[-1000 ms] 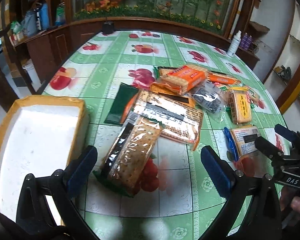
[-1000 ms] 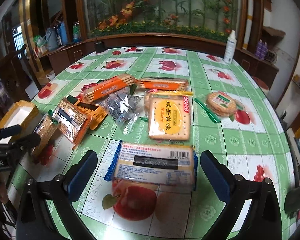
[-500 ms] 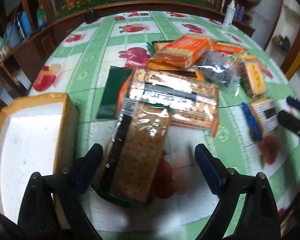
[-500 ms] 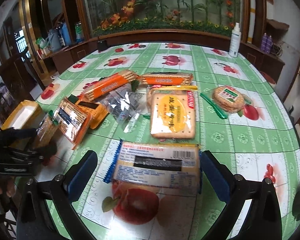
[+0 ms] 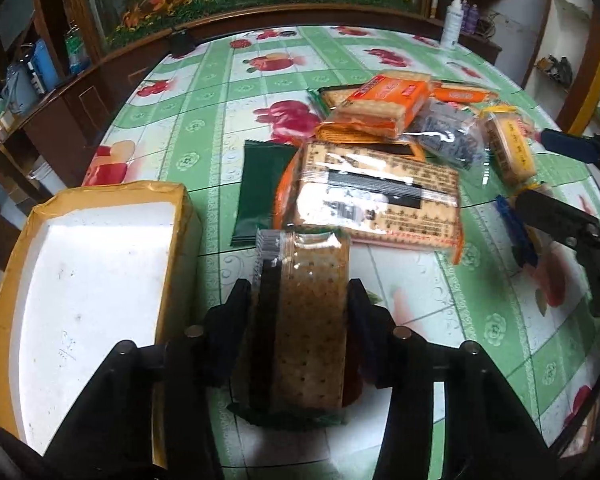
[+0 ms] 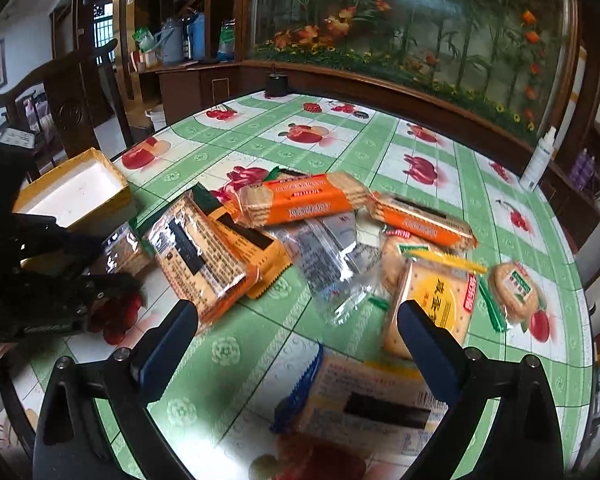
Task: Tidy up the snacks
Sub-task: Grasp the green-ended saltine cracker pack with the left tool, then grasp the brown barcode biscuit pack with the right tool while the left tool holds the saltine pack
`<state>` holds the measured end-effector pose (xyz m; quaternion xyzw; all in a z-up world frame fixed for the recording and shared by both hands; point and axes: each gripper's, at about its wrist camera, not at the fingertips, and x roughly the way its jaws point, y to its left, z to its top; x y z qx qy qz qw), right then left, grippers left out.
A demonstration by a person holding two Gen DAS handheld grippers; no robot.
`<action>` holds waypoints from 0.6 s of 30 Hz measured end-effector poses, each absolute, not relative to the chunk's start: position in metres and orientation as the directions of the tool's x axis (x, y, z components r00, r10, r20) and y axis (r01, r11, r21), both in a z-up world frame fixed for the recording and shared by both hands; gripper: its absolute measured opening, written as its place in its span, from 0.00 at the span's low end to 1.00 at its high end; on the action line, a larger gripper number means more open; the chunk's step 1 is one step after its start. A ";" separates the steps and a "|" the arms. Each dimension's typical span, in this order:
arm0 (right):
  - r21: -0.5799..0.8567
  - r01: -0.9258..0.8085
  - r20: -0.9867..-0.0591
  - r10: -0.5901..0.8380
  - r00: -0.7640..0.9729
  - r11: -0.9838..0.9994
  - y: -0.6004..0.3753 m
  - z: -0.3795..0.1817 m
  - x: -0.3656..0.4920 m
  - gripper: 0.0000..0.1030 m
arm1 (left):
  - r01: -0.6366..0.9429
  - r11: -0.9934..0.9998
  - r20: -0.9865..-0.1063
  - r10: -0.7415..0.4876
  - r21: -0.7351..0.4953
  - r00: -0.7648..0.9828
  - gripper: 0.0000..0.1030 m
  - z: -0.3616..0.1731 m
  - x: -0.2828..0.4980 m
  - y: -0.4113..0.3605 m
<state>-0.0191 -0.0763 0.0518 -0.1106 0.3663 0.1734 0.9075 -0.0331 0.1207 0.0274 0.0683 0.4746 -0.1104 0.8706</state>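
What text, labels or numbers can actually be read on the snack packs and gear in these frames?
None can be quoted with confidence.
Yellow cracker pack: large Chinese characters, cut off by the right gripper, unreadable.
Orange biscuit pack: white print, too blurred.
Blue-edged pack: barcode and small print, blurred.
Round cookie pack: green label, too small.
Left gripper, holding the brown cracker pack: body label blurred.

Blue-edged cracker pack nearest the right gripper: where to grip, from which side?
Grip the blue-edged cracker pack across its short width at mid-length, coming from above. It lies flat on the table, label up, long axis running left-right, clear of the pile. The right gripper is open and probably wide enough. Avoid the crimped blue end seal; it would likely slip.
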 end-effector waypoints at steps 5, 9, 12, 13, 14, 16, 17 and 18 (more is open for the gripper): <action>-0.059 -0.410 -0.722 0.245 0.648 0.910 -0.073 0.046 -0.018 0.97 | 0.350 0.936 -0.850 -0.153 0.039 0.503 0.67 0.026 -0.044 0.114; -0.061 -0.426 -0.719 0.256 0.646 0.903 -0.068 0.045 -0.018 0.97 | 0.362 0.931 -0.862 -0.142 0.052 0.487 0.67 0.021 -0.043 0.112; -0.041 -0.452 -0.718 0.288 0.634 0.891 -0.062 0.047 -0.015 0.97 | 0.363 0.927 -0.872 -0.098 0.096 0.479 0.69 0.018 -0.039 0.106; -0.061 -0.458 -0.718 0.280 0.637 0.887 -0.058 0.046 -0.014 0.97 | 0.358 0.928 -0.871 -0.092 0.100 0.482 0.70 0.018 -0.037 0.107; -0.085 -0.463 -0.718 0.267 0.642 0.883 -0.055 0.046 -0.013 0.97 | 0.346 0.933 -0.869 -0.090 0.097 0.486 0.70 0.019 -0.033 0.108; -0.132 -0.480 -0.720 0.250 0.648 0.867 -0.047 0.046 -0.012 0.97 | 0.338 0.937 -0.868 -0.091 0.092 0.488 0.75 0.017 -0.028 0.112; -0.140 -0.488 -0.721 0.249 0.647 0.862 -0.045 0.045 -0.012 0.97 | 0.351 0.931 -0.872 -0.085 0.103 0.482 0.77 0.015 -0.026 0.112; -0.149 -0.499 -0.724 0.250 0.643 0.854 -0.042 0.045 -0.011 0.97 | 0.359 0.928 -0.873 -0.094 0.097 0.478 0.80 0.015 -0.025 0.113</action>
